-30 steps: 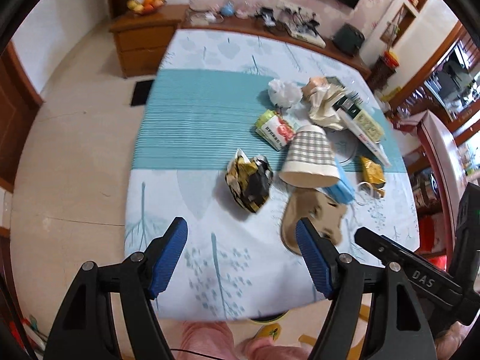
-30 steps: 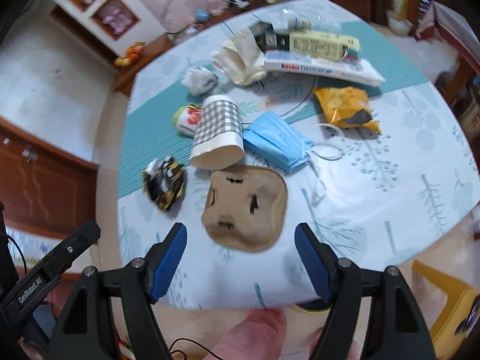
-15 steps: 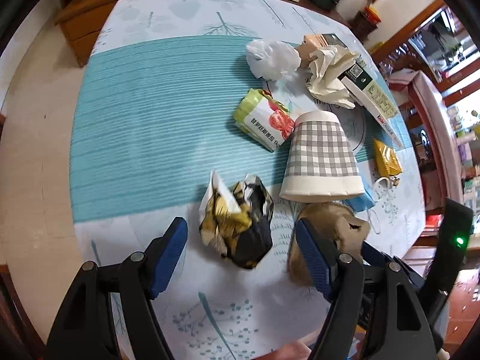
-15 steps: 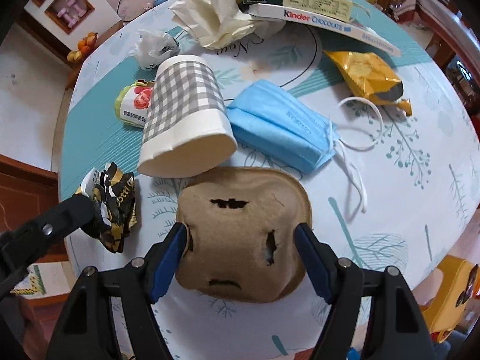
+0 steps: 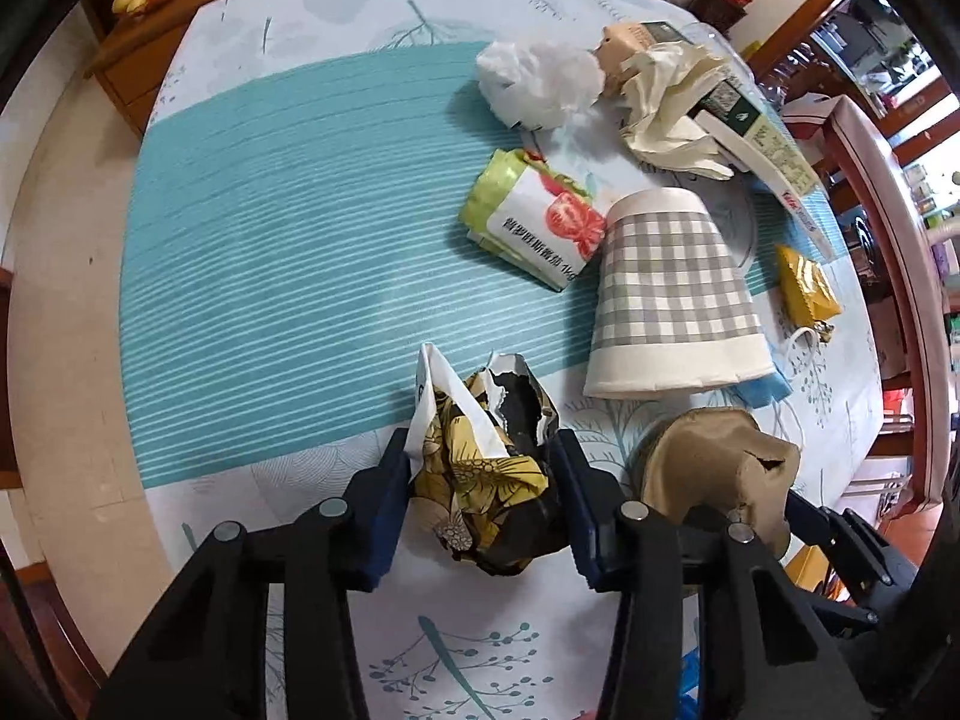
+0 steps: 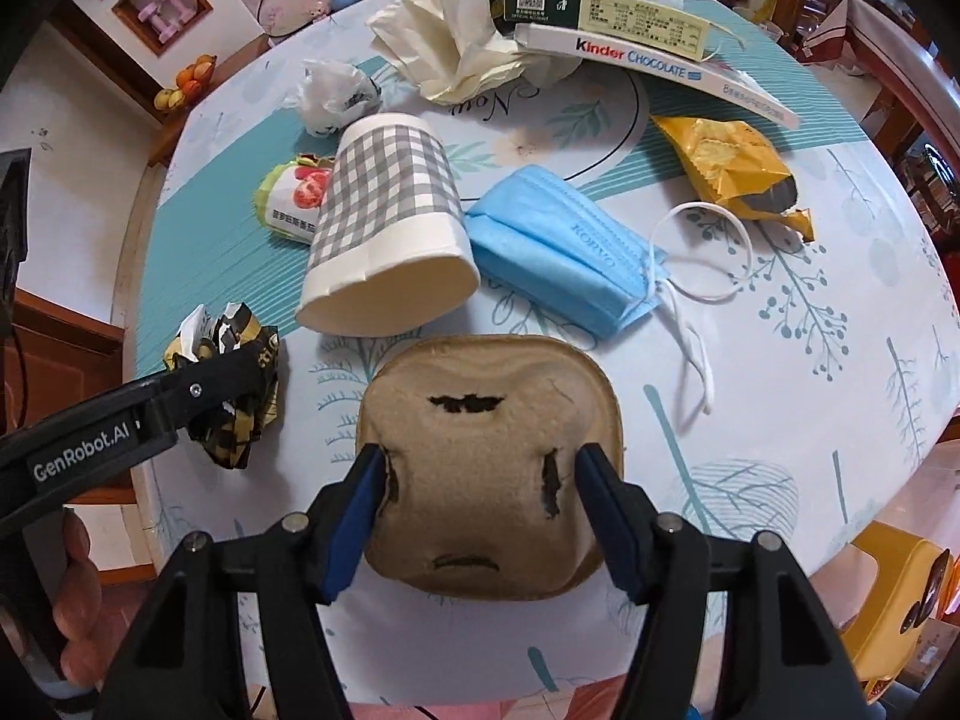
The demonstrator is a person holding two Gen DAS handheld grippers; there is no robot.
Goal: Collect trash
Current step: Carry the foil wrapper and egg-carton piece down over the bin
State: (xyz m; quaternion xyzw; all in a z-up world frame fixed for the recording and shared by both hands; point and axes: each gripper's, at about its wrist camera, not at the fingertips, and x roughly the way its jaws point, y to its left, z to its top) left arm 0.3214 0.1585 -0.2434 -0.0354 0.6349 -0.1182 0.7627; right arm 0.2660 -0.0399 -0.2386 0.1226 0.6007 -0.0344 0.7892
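Note:
My left gripper (image 5: 483, 501) is shut on a crumpled black-and-gold wrapper (image 5: 486, 474) at the table's near edge; the wrapper also shows in the right wrist view (image 6: 237, 384). My right gripper (image 6: 483, 489) is shut on a brown pulp cup holder (image 6: 489, 468), which also shows in the left wrist view (image 5: 714, 468). Beyond lie a grey checked paper cup (image 6: 384, 222) on its side, a blue face mask (image 6: 558, 246), a green tomato packet (image 5: 534, 222) and a yellow snack bag (image 6: 726, 168).
At the back are a crumpled white plastic bag (image 5: 540, 84), cream paper (image 6: 456, 54), a green box (image 6: 600, 15) and a Kinder Chocolate box (image 6: 654, 69). The round table (image 6: 840, 360) has a teal and white cloth. A yellow stool (image 6: 894, 588) stands at the right.
Both grippers moved down and forward to the table. The left closed on the black-and-gold wrapper and the right closed on the brown cup holder.

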